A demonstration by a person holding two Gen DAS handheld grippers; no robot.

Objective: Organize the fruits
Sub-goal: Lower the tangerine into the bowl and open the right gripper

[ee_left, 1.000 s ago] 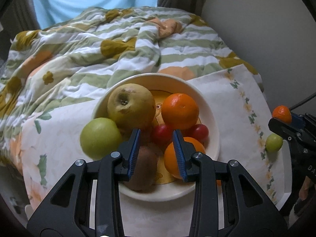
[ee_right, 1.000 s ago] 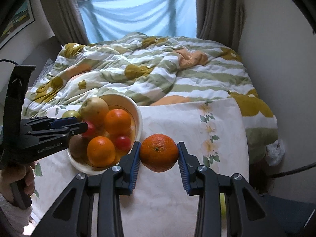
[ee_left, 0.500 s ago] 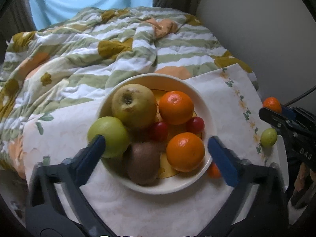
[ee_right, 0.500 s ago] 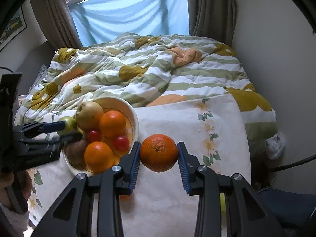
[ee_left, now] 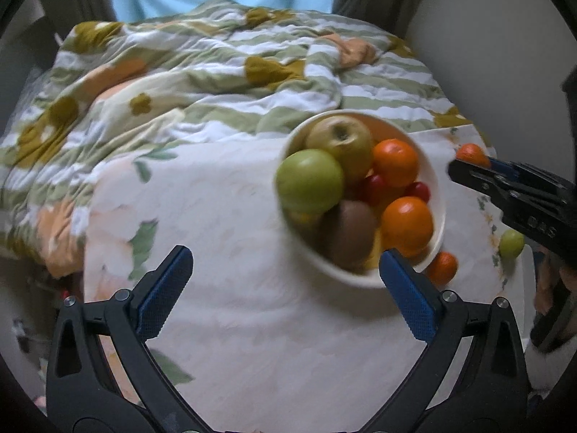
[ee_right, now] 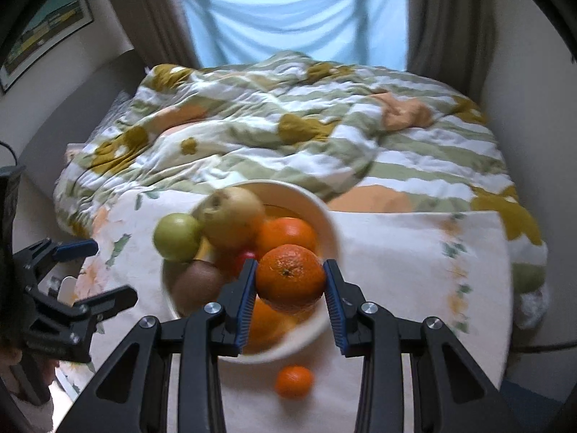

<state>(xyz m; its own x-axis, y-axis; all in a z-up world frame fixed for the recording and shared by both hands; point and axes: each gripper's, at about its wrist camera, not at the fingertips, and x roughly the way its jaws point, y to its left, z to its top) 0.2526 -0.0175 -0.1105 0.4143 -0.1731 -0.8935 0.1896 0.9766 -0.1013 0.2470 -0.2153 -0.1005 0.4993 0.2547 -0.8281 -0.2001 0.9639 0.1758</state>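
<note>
A cream bowl (ee_left: 438, 195) (ee_right: 330, 223) on the floral cloth holds a yellow apple (ee_left: 340, 142), a green apple (ee_left: 309, 180) (ee_right: 176, 236), oranges (ee_left: 395, 161), a kiwi (ee_left: 351, 236) (ee_right: 196, 287) and small red fruits (ee_left: 375, 187). My right gripper (ee_right: 290, 290) is shut on an orange (ee_right: 290, 276) and holds it above the bowl's near side; it also shows in the left wrist view (ee_left: 468, 171). My left gripper (ee_left: 285, 288) is open wide and empty, left of the bowl; it also shows in the right wrist view (ee_right: 99, 270).
A small orange (ee_right: 294, 380) (ee_left: 441, 267) lies on the cloth (ee_left: 216, 216) just in front of the bowl. A small green fruit (ee_left: 511, 243) (ee_right: 528, 278) lies near the cloth's right edge. A rumpled striped quilt (ee_right: 288, 126) covers the bed behind. A wall is on the right.
My left gripper opened wide and drew back to the left of the bowl. My right gripper carried the orange leftward over the bowl.
</note>
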